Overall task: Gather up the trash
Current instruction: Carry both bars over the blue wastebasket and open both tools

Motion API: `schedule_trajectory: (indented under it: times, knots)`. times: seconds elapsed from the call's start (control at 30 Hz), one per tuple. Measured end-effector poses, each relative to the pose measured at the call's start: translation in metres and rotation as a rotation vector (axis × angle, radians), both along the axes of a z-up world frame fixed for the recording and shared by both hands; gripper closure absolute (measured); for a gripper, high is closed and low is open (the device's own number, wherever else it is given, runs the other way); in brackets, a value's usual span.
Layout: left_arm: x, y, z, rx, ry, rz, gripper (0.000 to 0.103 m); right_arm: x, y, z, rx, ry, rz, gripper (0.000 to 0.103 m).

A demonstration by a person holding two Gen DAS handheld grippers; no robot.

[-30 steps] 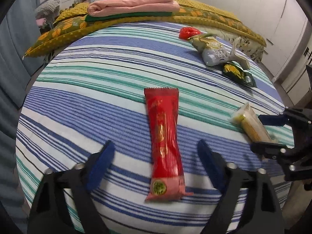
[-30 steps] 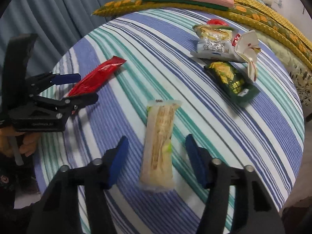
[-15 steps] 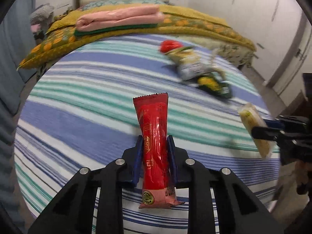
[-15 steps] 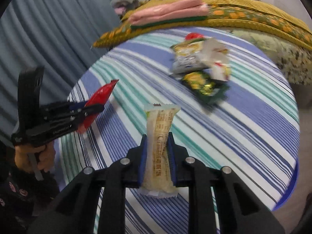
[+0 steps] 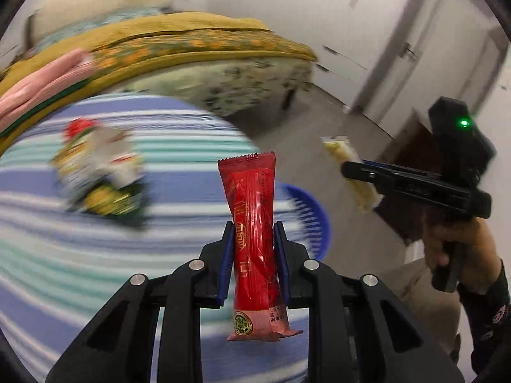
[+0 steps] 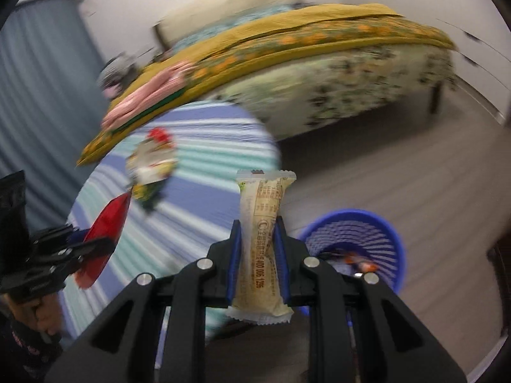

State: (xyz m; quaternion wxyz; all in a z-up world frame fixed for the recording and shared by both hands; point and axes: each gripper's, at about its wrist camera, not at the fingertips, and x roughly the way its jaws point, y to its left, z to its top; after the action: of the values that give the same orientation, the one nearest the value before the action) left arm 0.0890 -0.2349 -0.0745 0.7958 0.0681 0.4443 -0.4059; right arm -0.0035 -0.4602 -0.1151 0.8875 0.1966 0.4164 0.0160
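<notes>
Holding a red wrapper (image 5: 252,223) upright at frame centre, the left gripper (image 5: 254,249) has its blue pads narrow and pressed on both sides of the pack. Gold ornamental print runs down the wrapper, with a round green-and-gold seal near the bottom; the small text is too fine to read. The right gripper (image 6: 255,249) pinches a cream wrapper (image 6: 263,239) the same way, pads tight against it, pack standing upright. Digits on that wrapper read roughly "400 006 1296"; a circular logo sits above them, the rest unreadable. Both wrappers hang in the air, off the striped cloth (image 5: 80,271).

A blue basket (image 6: 361,233) sits on the floor at lower right of the right wrist view, something orange inside. Blurred snack packets (image 5: 99,175) lie on the striped cloth at middle left; printing on them is smeared. A bed with a yellow patterned blanket (image 6: 287,41) fills the upper background. A hand (image 5: 453,242) grips the right gripper's handle at right edge of the left wrist view.
</notes>
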Motion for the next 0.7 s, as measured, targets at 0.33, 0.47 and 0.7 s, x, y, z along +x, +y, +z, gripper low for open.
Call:
schedule_trajectory:
  times: [0.33, 0.47, 0.7]
  knots:
    - [0.002, -0.143, -0.045, 0.06, 0.064, -0.119, 0.079, -0.01, -0.101, -0.067, 0.091, 0.077, -0.179, 0.084]
    - [0.013, -0.174, -0.067, 0.083, 0.08, -0.133, 0.078, -0.004, -0.118, -0.093, 0.139, 0.101, -0.199, 0.081]
    - [0.023, -0.188, -0.069, 0.059, 0.028, -0.115, 0.028, -0.006, -0.137, -0.114, 0.157, 0.126, -0.26, 0.051]
